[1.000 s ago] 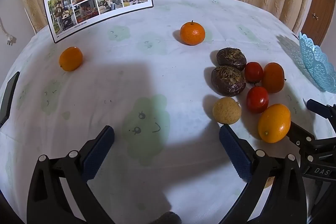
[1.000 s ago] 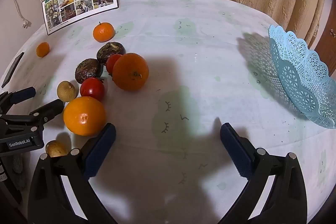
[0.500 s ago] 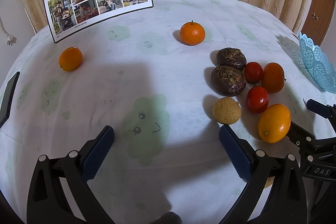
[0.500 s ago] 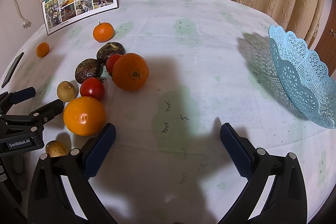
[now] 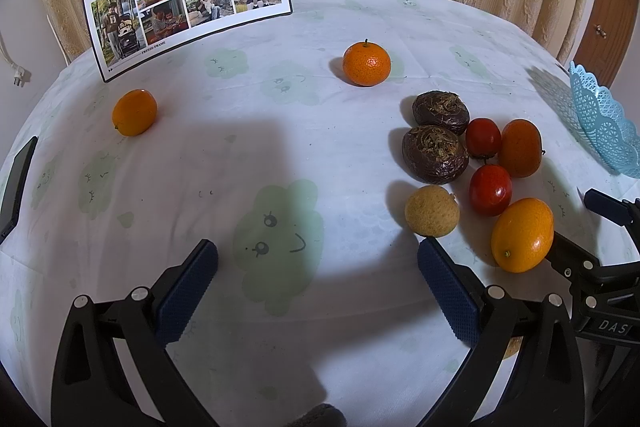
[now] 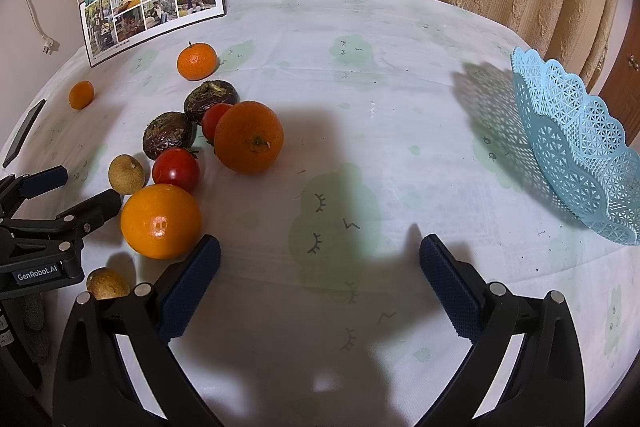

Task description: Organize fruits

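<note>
Fruit lies clustered on the round white table: two dark passion fruits (image 5: 435, 154), two red tomatoes (image 5: 490, 183), an orange (image 6: 249, 136), a yellow-orange citrus (image 5: 522, 235) and a tan longan (image 5: 431, 211). Apart from them sit a mandarin (image 5: 366, 63) and a small kumquat (image 5: 134, 112). A second longan (image 6: 107, 283) lies near the front edge. The blue lattice basket (image 6: 576, 143) stands tilted at the right. My left gripper (image 5: 318, 285) is open over bare cloth, left of the cluster. My right gripper (image 6: 320, 283) is open, right of the citrus (image 6: 161, 221), holding nothing.
A clipped photo sheet (image 5: 188, 3) stands at the back left. A dark phone (image 5: 18, 179) lies at the left edge. Curtains hang behind the table. Bare cloth spreads between the fruit cluster and the basket.
</note>
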